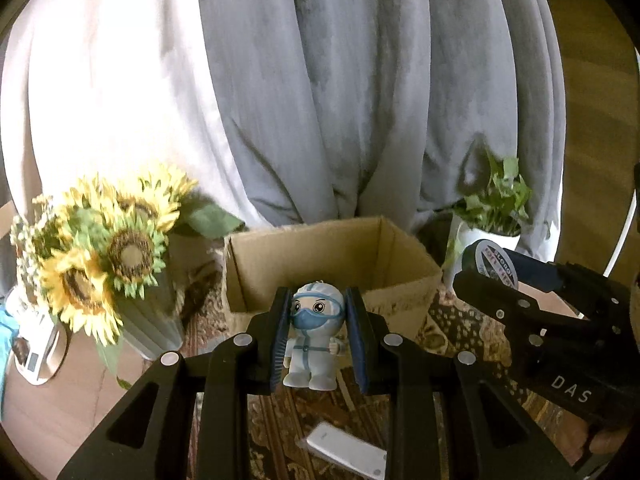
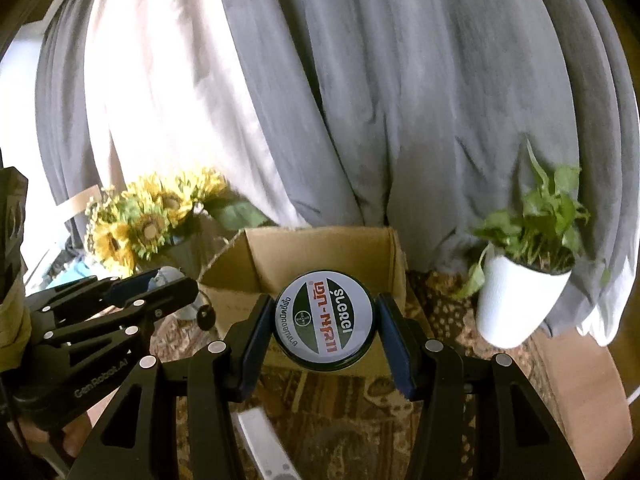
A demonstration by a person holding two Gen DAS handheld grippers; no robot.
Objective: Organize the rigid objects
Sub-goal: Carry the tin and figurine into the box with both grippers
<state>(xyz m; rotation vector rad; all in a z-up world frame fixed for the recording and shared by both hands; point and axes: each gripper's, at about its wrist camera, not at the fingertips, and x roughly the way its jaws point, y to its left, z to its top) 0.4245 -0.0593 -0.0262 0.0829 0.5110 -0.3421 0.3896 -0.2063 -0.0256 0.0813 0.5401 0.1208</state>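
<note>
Right now my left tongs point(image 1: 319, 340) are closed on a little white toy figure in a blue mask and goggles point(image 1: 314, 342). The two blue pads press on its sides, and it stands up straight between them. It hangs in the air just in front of the open brown cardboard box point(image 1: 396, 256), facing my camera.

My right tongs point(image 2: 324, 326) are closed on a round dark green tin with a white lid and red letters point(image 2: 325, 323). The pads squeeze its left and right edges. The lid faces my camera, and the letters look upside down. The tin is also held up just in front of the box point(image 2: 320, 248). In the left view I can see the right tongs point(image 1: 486, 280) off to the side with the tin point(image 1: 494, 266) at their tip.

The box sits on a desk with a brown patterned cloth point(image 1: 460, 324). A bunch of yellow sunflowers in a pale ribbed vase point(image 1: 108, 248) stands left of the box. A green leafy plant in a white pot point(image 2: 516, 300) stands to the right. Grey and white curtains point(image 2: 360, 100) hang behind everything. A flat silver-white thing point(image 1: 344, 454) lies on the cloth below my left tongs, but I cannot tell what it is.
</note>
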